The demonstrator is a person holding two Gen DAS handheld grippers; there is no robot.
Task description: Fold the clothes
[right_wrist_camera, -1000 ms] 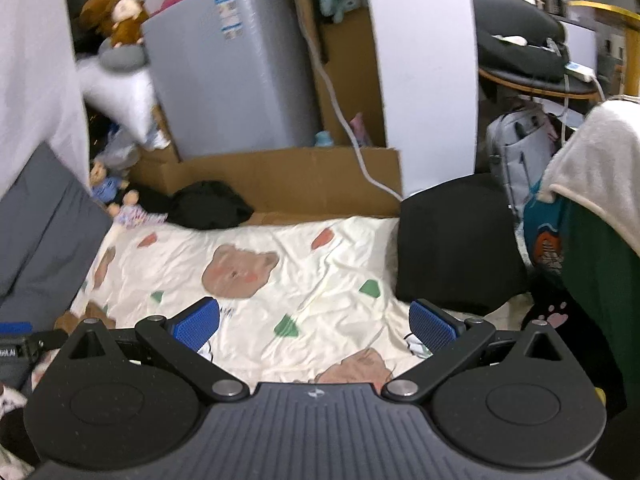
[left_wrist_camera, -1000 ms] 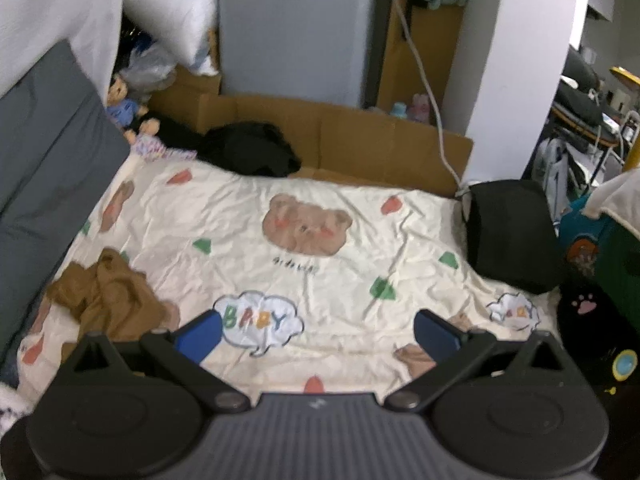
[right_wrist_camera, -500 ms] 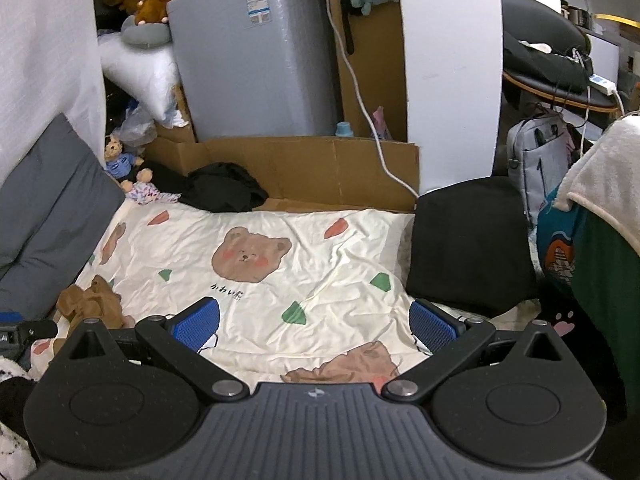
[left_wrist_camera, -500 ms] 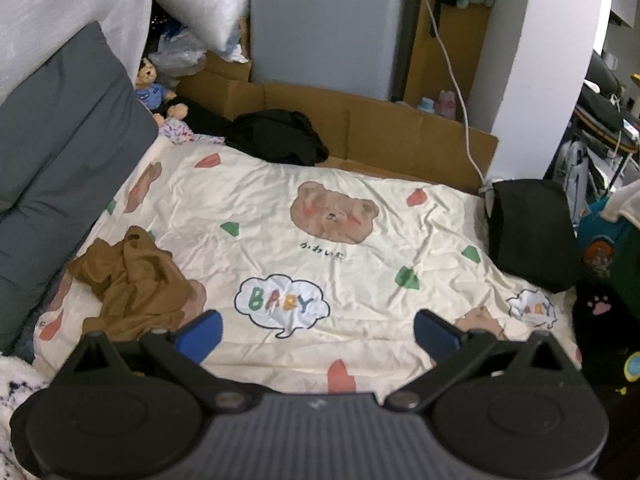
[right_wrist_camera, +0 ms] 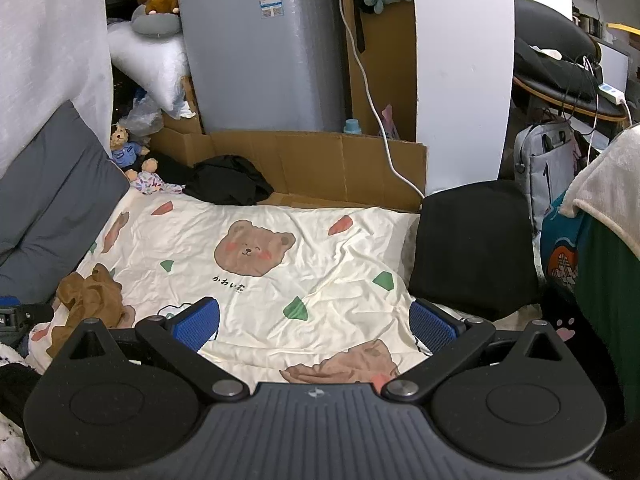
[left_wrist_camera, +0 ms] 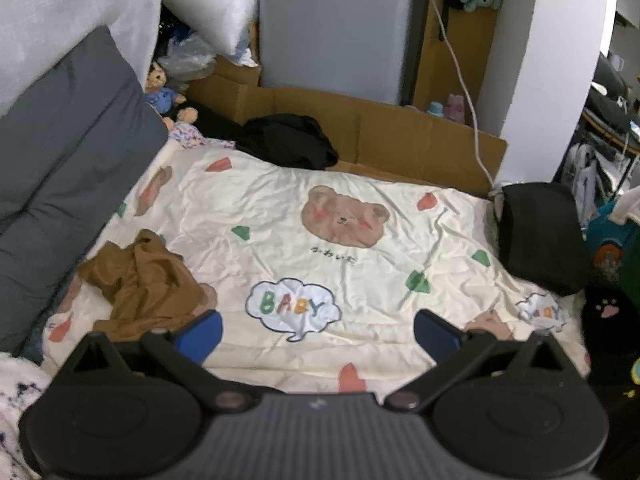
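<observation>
Cardboard box wall point(left_wrist_camera: 400, 136) runs along the far edge of the bear-print blanket point(left_wrist_camera: 360, 280); box contents not visible. Black garment point(left_wrist_camera: 288, 144) is heaped at the blanket's far edge, against the cardboard. Folded black item point(right_wrist_camera: 472, 248) sits at the blanket's right edge. Crumpled brown garment point(left_wrist_camera: 144, 280) lies on the blanket's near-left part, beside the grey cushion point(left_wrist_camera: 60, 160). Left gripper point(left_wrist_camera: 318, 330) has its jaws spread wide, empty, brown garment just beyond its left finger. Right gripper point(right_wrist_camera: 312, 320) is also spread, empty, with the brown garment point(right_wrist_camera: 88, 300) off to its left.
</observation>
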